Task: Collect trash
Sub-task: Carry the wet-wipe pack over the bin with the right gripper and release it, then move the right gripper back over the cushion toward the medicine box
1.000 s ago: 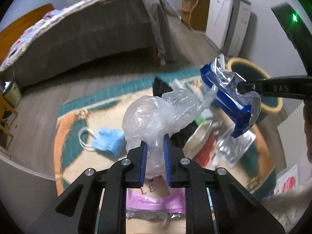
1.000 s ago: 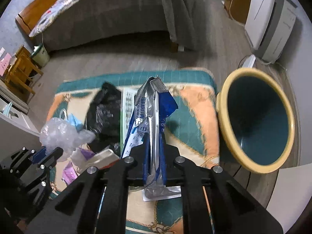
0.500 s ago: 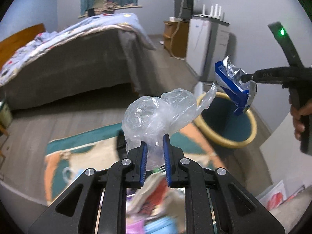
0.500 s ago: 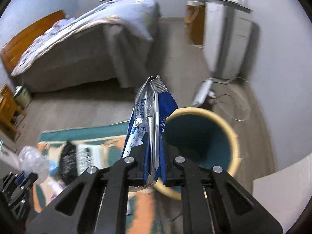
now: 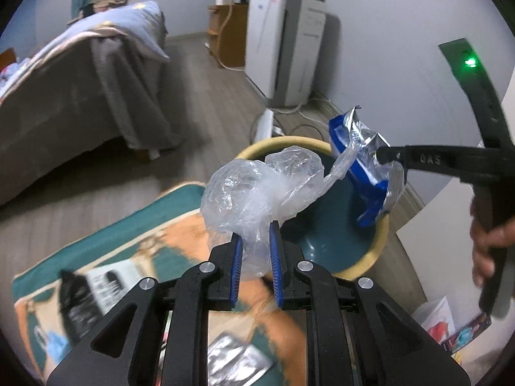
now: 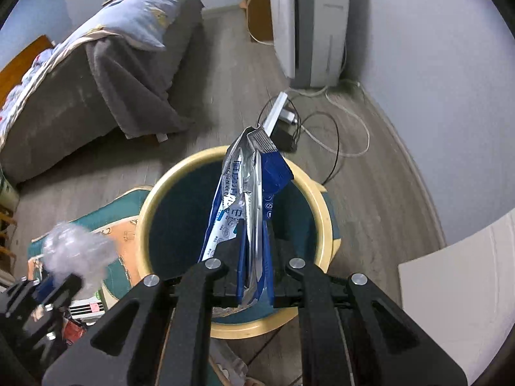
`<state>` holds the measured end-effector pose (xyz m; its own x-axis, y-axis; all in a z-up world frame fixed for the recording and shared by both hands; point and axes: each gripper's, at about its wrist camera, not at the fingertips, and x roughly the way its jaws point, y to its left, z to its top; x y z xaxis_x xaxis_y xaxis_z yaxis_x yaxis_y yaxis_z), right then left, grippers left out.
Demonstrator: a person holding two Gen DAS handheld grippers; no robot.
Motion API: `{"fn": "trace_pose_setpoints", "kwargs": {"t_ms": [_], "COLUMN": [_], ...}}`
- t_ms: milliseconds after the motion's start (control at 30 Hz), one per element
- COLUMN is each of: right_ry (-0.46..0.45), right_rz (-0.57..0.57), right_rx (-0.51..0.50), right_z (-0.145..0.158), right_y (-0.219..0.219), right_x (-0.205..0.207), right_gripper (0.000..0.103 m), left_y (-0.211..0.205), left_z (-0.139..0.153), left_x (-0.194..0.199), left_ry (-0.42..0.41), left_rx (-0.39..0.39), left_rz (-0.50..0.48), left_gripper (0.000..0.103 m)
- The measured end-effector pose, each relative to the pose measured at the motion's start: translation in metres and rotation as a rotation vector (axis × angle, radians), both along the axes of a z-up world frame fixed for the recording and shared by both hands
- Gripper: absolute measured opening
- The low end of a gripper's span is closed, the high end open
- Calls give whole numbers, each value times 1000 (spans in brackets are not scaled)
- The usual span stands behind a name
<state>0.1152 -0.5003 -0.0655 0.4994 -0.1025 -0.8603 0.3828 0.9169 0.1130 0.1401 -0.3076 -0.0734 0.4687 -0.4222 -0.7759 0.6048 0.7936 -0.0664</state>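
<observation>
My left gripper [image 5: 256, 241] is shut on a crumpled clear plastic bag [image 5: 257, 189] and holds it in the air beside the near rim of the bin. The bag also shows blurred in the right wrist view [image 6: 75, 251]. My right gripper [image 6: 256, 251] is shut on a blue and silver foil wrapper [image 6: 248, 199] and holds it over the opening of the round bin [image 6: 161, 186], which has a yellow rim and a teal inside. The wrapper [image 5: 363, 160] and the bin [image 5: 379, 244] also show in the left wrist view.
A patterned rug [image 5: 135, 225] lies on the wood floor with more trash: a black bag [image 5: 74, 302], a silver packet [image 5: 235, 363], a blue mask [image 5: 53, 347]. A bed [image 6: 80, 74] stands behind. A white appliance [image 6: 309, 22] and cables [image 6: 325, 132] are near the wall.
Both grippers have lifted off the rug and swung to the right toward the bin. The wrapper now hangs over the bin's opening; the clear bag is at its rim.
</observation>
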Motion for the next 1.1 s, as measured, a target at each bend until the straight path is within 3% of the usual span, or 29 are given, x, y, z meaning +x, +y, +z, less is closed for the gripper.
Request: {"fn": "trace_pose_setpoints", "kwargs": {"t_ms": [167, 233, 267, 333, 400, 500, 567, 633, 733, 1100], "right_ry": [1, -6, -11, -17, -19, -22, -30, -38, -49, -68], "right_rz": [-10, -17, -20, -26, -36, -47, -47, -44, -28, 117], "right_rx": [22, 25, 23, 14, 21, 36, 38, 42, 48, -10], "right_z": [-4, -3, -2, -1, -1, 0, 2, 5, 11, 35], "right_y": [-4, -5, -5, -6, -8, -9, -6, -1, 10, 91], "right_x": [0, 0, -1, -2, -3, -4, -3, -2, 2, 19], "right_gripper": [13, 27, 39, 47, 50, 68, 77, 92, 97, 97], "left_y": [-25, -27, -29, -30, -28, -21, -14, -4, 12, 117], "left_z": [-12, -15, -16, -15, -14, -10, -4, 4, 12, 45], "left_x": [13, 12, 13, 10, 8, 3, -2, -7, -10, -31], "left_ry": [22, 25, 26, 16, 6, -5, -37, -75, -84, -138], "left_rx": [-5, -3, -4, -7, -13, -16, -16, -15, -11, 27], "left_rz": [-31, -33, -32, -31, -32, -11, 12, 38, 76, 186], "left_gripper": [24, 27, 37, 54, 56, 69, 93, 95, 95, 97]}}
